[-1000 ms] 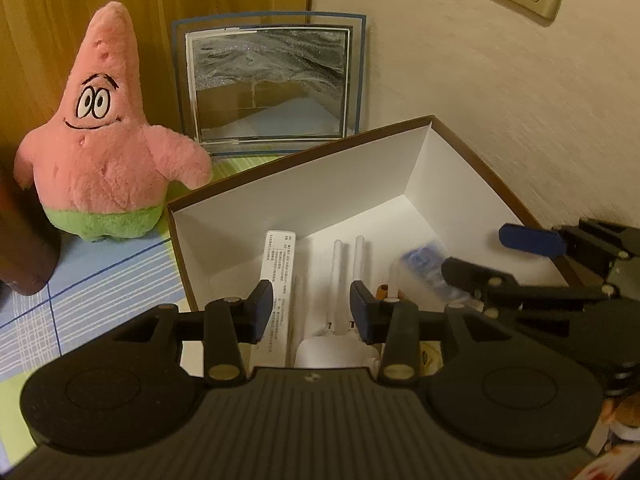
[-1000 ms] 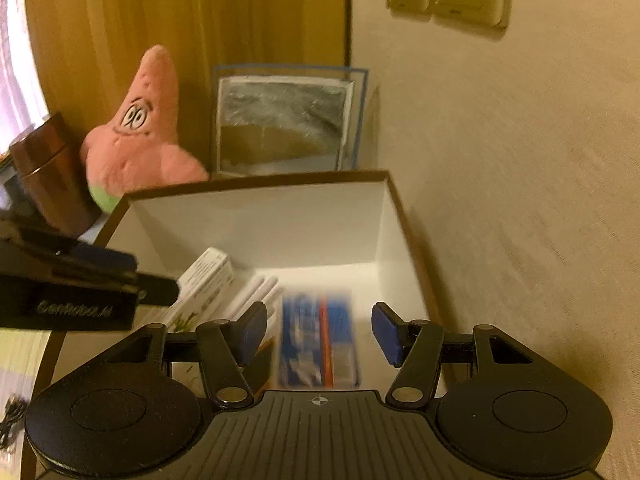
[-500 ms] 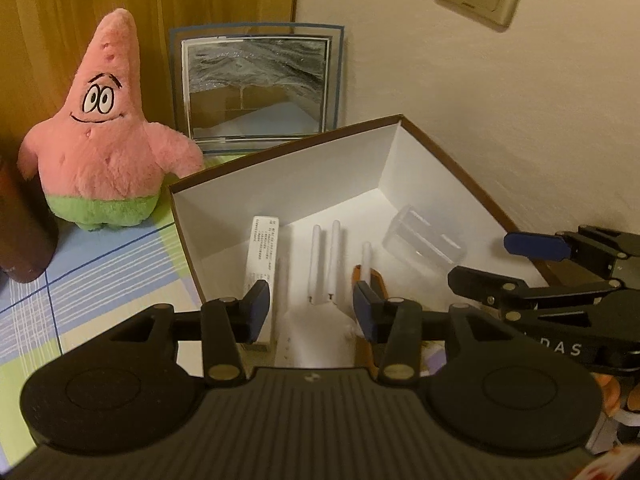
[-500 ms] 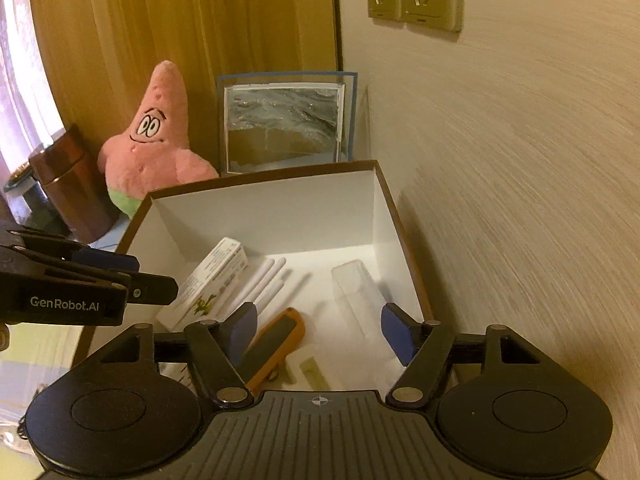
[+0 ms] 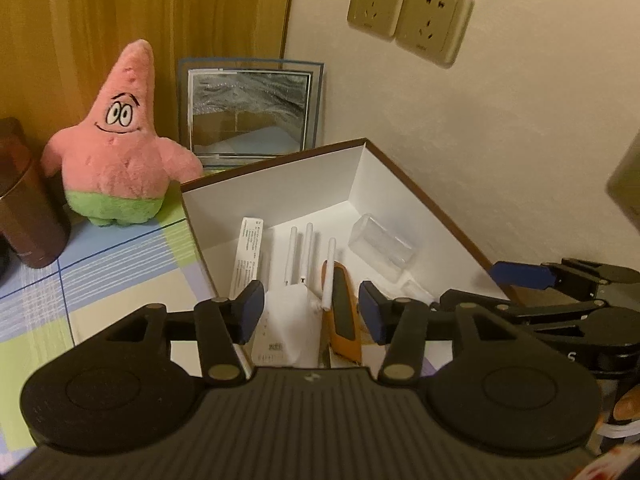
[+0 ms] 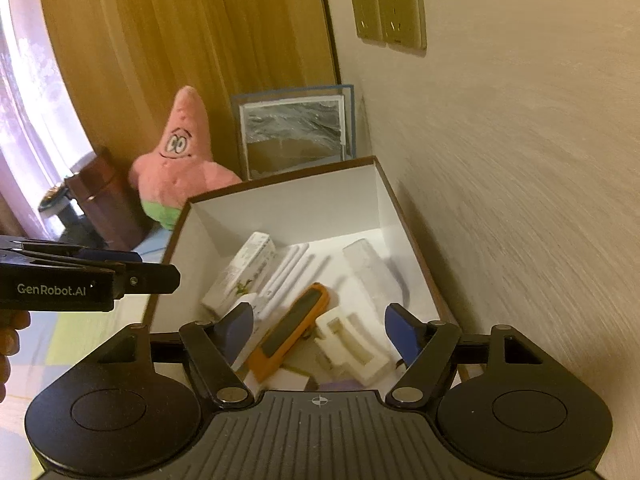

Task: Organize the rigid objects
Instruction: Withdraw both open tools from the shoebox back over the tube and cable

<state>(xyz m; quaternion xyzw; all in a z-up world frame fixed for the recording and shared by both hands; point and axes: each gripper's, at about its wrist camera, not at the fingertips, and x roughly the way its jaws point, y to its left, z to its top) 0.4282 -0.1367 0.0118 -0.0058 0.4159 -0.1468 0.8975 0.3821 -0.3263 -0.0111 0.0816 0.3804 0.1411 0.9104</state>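
Note:
A white-lined box with a brown rim (image 5: 280,162) (image 6: 288,174) stands against the wall. Inside lie a white carton (image 5: 246,254) (image 6: 244,270), a white router with antennas (image 5: 298,280) (image 6: 288,270), an orange handheld device (image 5: 344,312) (image 6: 292,326), a clear plastic case (image 5: 380,246) (image 6: 372,272) and a white foam tray (image 6: 352,344). My left gripper (image 5: 311,308) is open and empty above the box's near end. My right gripper (image 6: 319,330) is open and empty above the box; it also shows in the left wrist view (image 5: 480,292).
A pink star plush (image 5: 116,148) (image 6: 176,160) and a framed picture (image 5: 250,112) (image 6: 296,132) stand behind the box. A brown cylinder (image 5: 24,200) stands at the left on the checked tablecloth (image 5: 100,272). Wall sockets (image 5: 408,20) are above.
The blue-and-white packet between the right gripper's fingers has been let go into the box. Both grippers have pulled back and up, showing more of the box's contents.

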